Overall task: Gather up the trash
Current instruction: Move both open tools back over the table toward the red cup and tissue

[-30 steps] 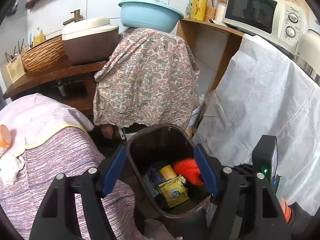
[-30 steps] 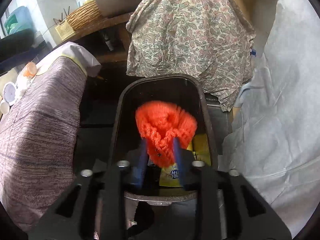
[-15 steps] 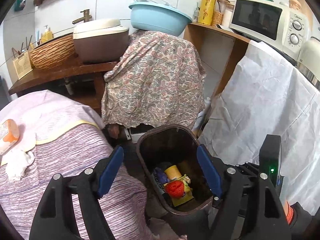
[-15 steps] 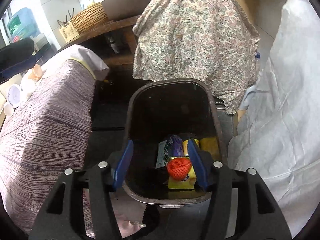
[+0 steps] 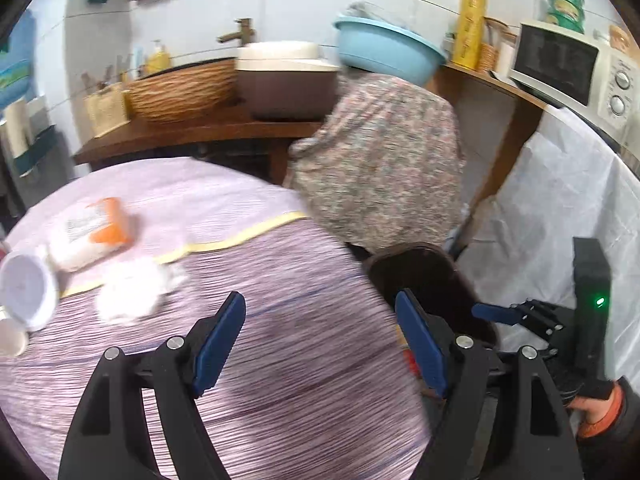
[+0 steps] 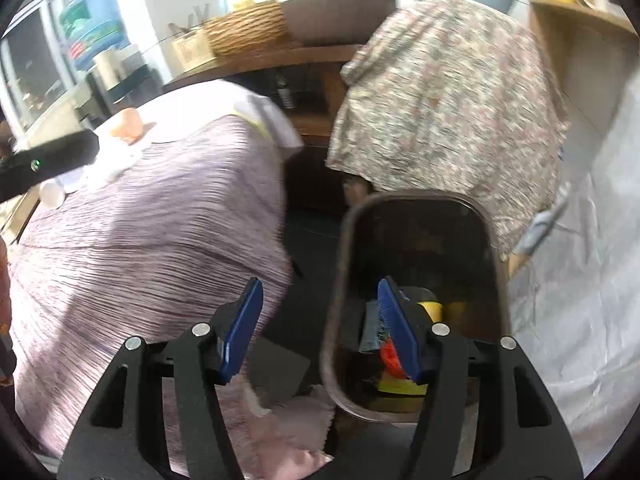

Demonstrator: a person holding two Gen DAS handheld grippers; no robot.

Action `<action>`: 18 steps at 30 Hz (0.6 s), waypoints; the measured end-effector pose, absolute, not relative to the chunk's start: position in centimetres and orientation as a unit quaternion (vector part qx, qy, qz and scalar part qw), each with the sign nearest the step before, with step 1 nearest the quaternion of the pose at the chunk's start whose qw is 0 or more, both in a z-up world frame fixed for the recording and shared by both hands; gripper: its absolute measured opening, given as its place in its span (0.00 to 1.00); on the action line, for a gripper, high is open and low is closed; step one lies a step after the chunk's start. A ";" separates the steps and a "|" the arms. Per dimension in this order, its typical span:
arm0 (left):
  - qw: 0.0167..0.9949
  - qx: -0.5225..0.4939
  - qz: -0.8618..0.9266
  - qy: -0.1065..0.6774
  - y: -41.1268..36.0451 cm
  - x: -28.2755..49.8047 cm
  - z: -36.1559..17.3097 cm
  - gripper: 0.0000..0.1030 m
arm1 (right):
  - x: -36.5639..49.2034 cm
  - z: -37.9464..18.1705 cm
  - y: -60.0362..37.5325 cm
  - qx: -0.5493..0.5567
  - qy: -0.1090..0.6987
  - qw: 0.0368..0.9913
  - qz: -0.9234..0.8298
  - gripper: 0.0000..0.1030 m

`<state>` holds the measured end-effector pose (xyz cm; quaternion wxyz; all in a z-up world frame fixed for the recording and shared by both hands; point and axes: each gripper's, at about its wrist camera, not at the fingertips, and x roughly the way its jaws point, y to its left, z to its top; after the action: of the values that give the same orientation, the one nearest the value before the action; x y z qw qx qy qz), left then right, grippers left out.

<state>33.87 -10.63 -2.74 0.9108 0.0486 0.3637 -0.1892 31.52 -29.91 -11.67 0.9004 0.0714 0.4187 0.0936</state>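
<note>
The dark brown trash bin point(image 6: 416, 208) stands on the floor beside the table; it also shows in the left wrist view point(image 5: 424, 272). Inside lie the orange net ball point(image 6: 390, 356), a yellow wrapper point(image 6: 400, 386) and other scraps. My right gripper point(image 6: 320, 328) is open and empty above the bin's left rim. My left gripper point(image 5: 320, 344) is open and empty over the purple tablecloth point(image 5: 280, 340). On the table lie a crumpled white tissue point(image 5: 132, 292), an orange-and-white wipes pack point(image 5: 94, 232) and a white cup point(image 5: 26, 296).
A paisley cloth point(image 5: 380, 160) covers a unit behind the bin, with a blue basin point(image 5: 384, 52) on top. White sheeting point(image 5: 560, 216) hangs at right below a microwave point(image 5: 572, 72). A wicker basket point(image 5: 180, 92) and cooker point(image 5: 284, 76) sit on the wooden counter.
My right gripper opened and dropped the orange net ball into the bin. Both grippers then swung left, the left one from over the bin to over the table.
</note>
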 end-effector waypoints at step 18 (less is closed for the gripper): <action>0.943 -0.038 0.035 0.330 13.2 32.7 2.1 0.89 | 33.0 -5.7 -14.9 -0.011 0.382 0.898 0.219 0.62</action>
<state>32.73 13.21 2.09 0.9427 -0.0384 0.3297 0.0349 33.01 -14.89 -5.66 0.8978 -0.0112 0.3822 0.2185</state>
